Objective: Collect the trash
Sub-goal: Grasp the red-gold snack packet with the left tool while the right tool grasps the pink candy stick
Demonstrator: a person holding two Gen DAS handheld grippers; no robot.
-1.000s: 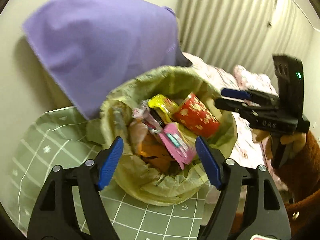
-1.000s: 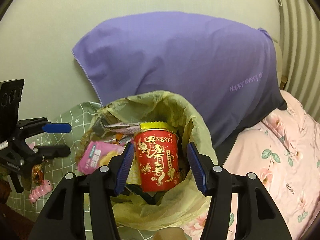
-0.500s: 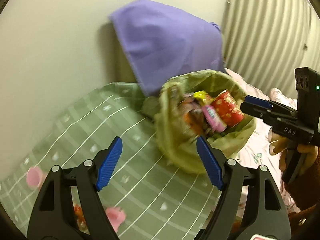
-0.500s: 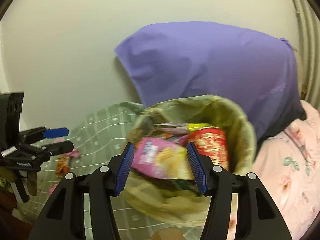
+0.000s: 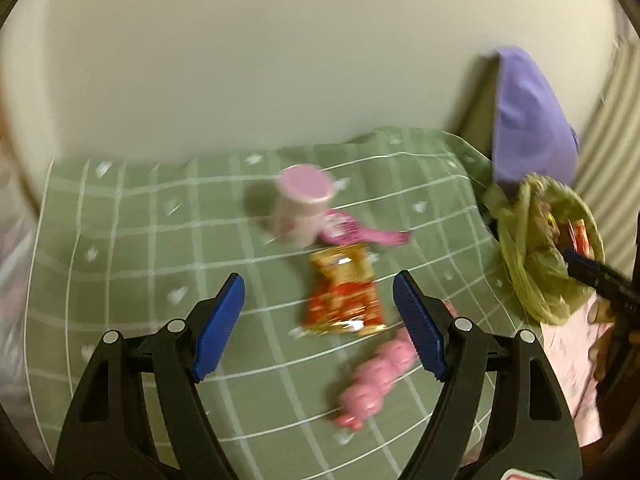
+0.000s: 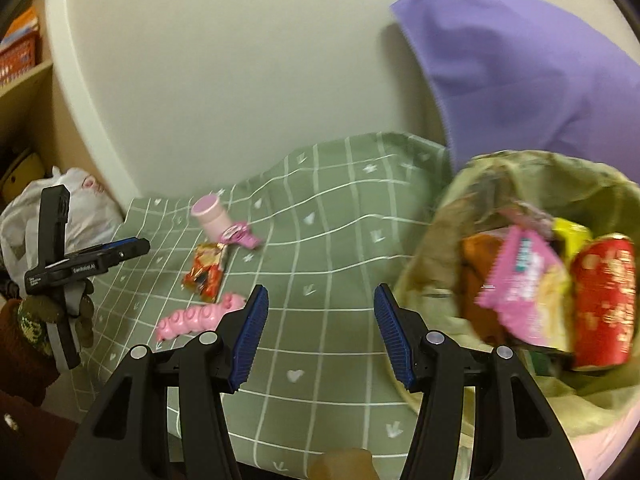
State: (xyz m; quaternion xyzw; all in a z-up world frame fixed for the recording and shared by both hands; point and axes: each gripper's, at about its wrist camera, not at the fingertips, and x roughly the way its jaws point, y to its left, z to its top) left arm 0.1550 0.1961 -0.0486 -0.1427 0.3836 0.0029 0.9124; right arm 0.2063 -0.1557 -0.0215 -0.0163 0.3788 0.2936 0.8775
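Note:
Loose trash lies on a green checked cloth: a red and gold snack wrapper, a pink and white cup, a pink wrapper and a pink bumpy strip. My left gripper is open and empty, just above the red wrapper. A green-lined trash bag holds a red can and a pink packet. My right gripper is open and empty, left of the bag. In the right wrist view the wrapper, cup and strip lie far left.
A purple cloth hangs behind the bag, against a pale wall. A white plastic bag and a shelf with an orange basket are at the far left. Pink floral bedding lies right of the green cloth.
Both grippers have swung left, away from the trash bag and toward the loose trash on the green cloth. The left one now sits over the red wrapper. Both stay open.

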